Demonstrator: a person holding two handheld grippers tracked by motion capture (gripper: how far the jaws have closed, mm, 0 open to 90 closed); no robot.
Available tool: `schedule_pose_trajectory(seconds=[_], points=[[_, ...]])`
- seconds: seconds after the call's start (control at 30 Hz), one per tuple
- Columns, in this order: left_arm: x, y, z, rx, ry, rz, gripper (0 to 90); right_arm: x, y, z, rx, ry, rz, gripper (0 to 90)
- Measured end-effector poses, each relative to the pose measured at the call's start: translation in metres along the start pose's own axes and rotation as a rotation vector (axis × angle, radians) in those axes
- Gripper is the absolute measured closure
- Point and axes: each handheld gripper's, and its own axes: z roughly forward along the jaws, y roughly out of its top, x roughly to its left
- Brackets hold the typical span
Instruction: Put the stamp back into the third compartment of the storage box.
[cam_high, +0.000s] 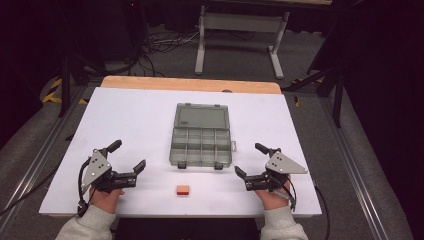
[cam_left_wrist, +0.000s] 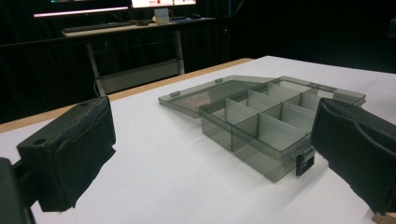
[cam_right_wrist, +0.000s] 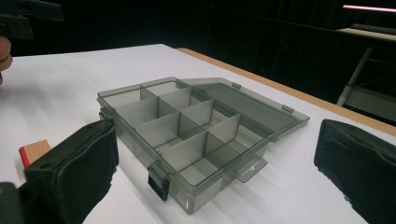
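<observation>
Resting on the white table (cam_high: 125, 115), an open compartment box (cam_high: 202, 145) lay behind a small wooden block (cam_high: 183, 190), likely light, rigid, best pinched across its sides; both the left gripper (cam_high: 129, 156) and right gripper (cam_high: 248, 159) stood wide open, empty.

White table (cam_high: 135, 125) all across, with a pale wood strip (cam_high: 190, 83) along its far edge. On it, a smoky grey see-through compartment box (cam_high: 201, 142), lid the same tint, small black latches (cam_high: 182, 164) at the front. Near the front edge, a little block (cam_high: 183, 190): light wood on top, red on one side. Left tool (cam_high: 129, 159) black, with a plain grey plate; right tool (cam_high: 247, 160) the same black and grey. Sleeves (cam_high: 87, 224) light grey.
</observation>
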Motion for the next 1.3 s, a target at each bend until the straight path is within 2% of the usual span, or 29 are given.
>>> schedule_pose_trajectory(seconds=[0.13,1.0,1.13,1.3], points=[[0.0,0.0,0.0,0.0,0.0,0.001,1.0,0.0,0.0,-0.001,-0.018,0.002,0.008,1.0],[0.0,0.0,0.0,0.001,0.001,0.004,1.1,0.002,0.001,0.005,-0.002,0.037,0.003,1.9],[0.0,0.001,0.0,0.001,0.002,0.005,1.0,0.001,0.006,0.007,-0.007,0.056,0.014,2.1],[0.0,0.001,0.0,0.001,0.001,0.005,1.1,0.002,0.013,0.009,-0.004,0.07,0.004,2.6]])
